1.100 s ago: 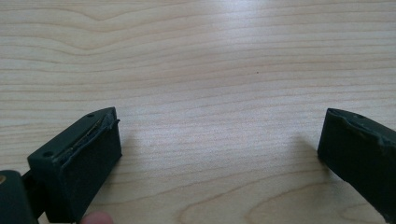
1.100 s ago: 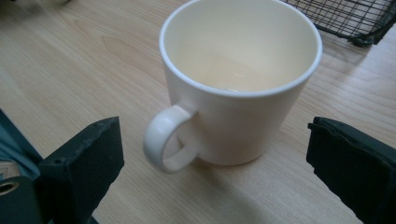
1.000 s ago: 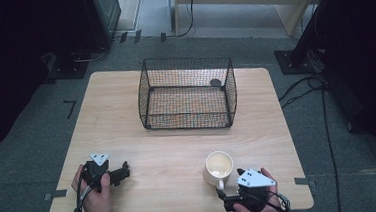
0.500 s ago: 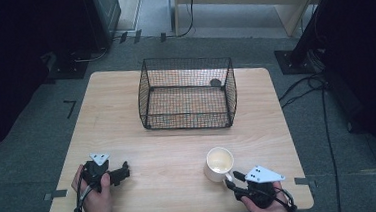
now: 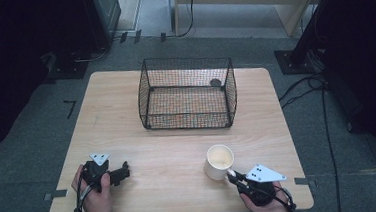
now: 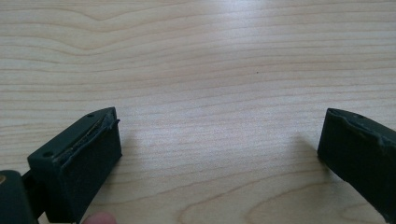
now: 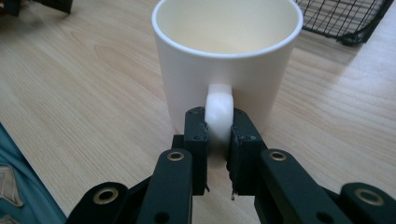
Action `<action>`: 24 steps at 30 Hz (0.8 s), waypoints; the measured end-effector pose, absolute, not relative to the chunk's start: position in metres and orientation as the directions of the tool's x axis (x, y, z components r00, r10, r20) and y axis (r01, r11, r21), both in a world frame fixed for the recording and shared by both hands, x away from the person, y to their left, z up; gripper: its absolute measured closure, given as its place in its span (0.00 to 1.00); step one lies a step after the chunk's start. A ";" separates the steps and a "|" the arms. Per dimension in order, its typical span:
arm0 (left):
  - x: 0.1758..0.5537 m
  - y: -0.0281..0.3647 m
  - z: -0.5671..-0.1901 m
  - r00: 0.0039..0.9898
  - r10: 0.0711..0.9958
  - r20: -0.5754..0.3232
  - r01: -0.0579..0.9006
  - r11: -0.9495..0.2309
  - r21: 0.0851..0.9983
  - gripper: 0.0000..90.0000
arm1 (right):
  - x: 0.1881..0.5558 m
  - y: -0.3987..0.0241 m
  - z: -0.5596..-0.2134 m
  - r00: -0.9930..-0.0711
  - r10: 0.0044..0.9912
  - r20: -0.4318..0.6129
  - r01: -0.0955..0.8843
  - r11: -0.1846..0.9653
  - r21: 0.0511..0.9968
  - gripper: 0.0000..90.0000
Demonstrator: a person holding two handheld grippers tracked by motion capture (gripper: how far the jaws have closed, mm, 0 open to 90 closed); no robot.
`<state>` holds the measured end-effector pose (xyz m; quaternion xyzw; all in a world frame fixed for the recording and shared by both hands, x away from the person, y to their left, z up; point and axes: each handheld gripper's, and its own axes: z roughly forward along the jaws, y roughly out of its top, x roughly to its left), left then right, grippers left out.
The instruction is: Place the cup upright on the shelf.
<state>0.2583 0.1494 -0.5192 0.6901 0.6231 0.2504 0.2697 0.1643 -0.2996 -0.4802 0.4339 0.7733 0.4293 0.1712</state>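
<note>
Right, from the high view I see the table (image 5: 179, 151) with a wire basket (image 5: 187, 93) standing toward its far side. My left gripper (image 5: 123, 171) rests near the front left corner, held in a hand (image 5: 96, 200), well apart from everything else. Over at front right, a white mug (image 5: 219, 161) stands upright on the wood, and my right gripper (image 5: 231, 174) reaches up to it from the near edge, touching its side.

Now the left gripper view: its two black jaws are spread wide, bare wood grain between them, nothing held. A fingertip (image 6: 95, 218) peeks in at the bottom.

On to the right gripper view: the jaws are clamped on the mug's handle (image 7: 218, 112), one pad on each side, squeezing it. I can look into the mug (image 7: 229, 60) and it seems empty inside. A corner of the basket (image 7: 345, 18) shows at top right, beyond the mug.
</note>
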 end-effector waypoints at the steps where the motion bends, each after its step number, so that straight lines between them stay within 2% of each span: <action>1: 0.258 0.149 -0.519 0.098 0.995 0.010 0.725 -0.078 0.684 0.00 | 0.165 -0.300 -0.480 -0.563 0.820 0.103 0.518 0.253 0.817 0.90; 15: 0.258 0.149 -0.519 0.098 0.995 0.009 0.725 -0.078 0.684 0.00 | 0.161 -0.298 -0.460 -0.584 0.811 0.021 0.427 0.286 0.858 0.90; 24: 0.258 0.149 -0.519 0.098 0.995 0.010 0.725 -0.079 0.684 0.00 | 0.166 -0.297 -0.441 -0.587 0.810 0.013 0.396 0.273 0.877 0.90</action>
